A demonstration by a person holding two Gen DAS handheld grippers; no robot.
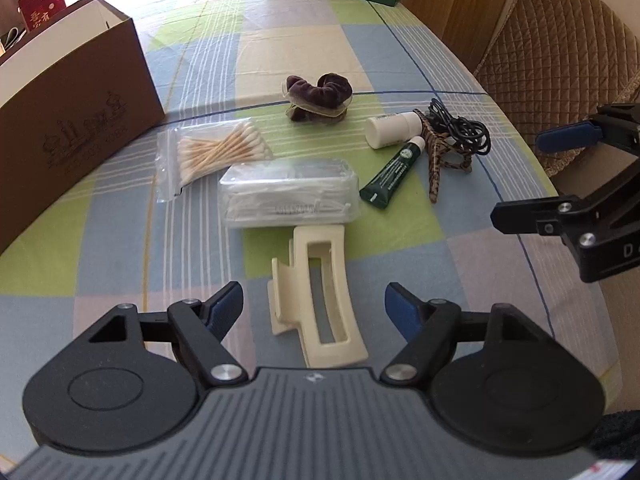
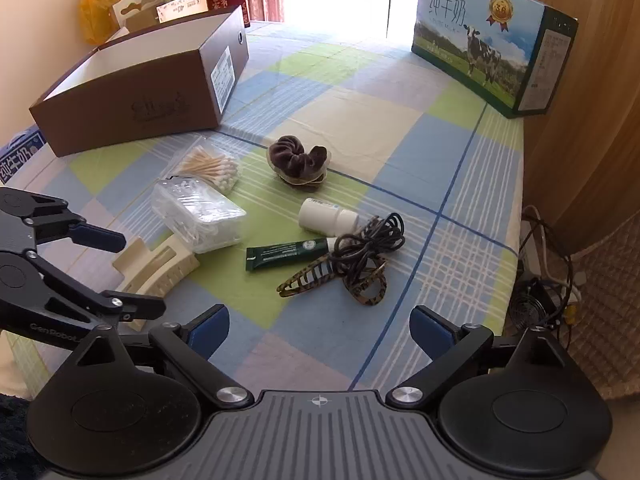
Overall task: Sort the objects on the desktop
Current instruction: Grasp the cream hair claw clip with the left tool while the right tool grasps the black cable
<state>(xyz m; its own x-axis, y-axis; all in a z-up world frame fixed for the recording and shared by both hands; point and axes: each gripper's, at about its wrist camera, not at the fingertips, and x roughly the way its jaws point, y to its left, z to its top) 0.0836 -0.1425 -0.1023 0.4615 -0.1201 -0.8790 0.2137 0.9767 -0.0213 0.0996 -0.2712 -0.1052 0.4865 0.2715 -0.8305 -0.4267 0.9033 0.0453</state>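
My left gripper [image 1: 314, 306] is open, its jaws on either side of a cream hair claw [image 1: 316, 300] lying on the checked tablecloth; the claw also shows in the right wrist view [image 2: 160, 268]. My right gripper [image 2: 320, 330] is open and empty above the cloth, just short of a leopard-print hair claw [image 2: 336, 280] tangled with a black cable [image 2: 368, 244]. Nearby lie a green tube [image 2: 286, 255], a white bottle [image 2: 326, 216], a brown scrunchie [image 2: 298, 162], a clear box of picks [image 2: 200, 216] and a bag of cotton swabs [image 2: 210, 168].
An open brown cardboard box [image 2: 136, 96] stands at the far left. A milk carton box [image 2: 492, 40] stands at the far right edge. A quilted chair [image 1: 560, 52] is beside the table. Wires and a power strip [image 2: 548, 280] lie on the floor to the right.
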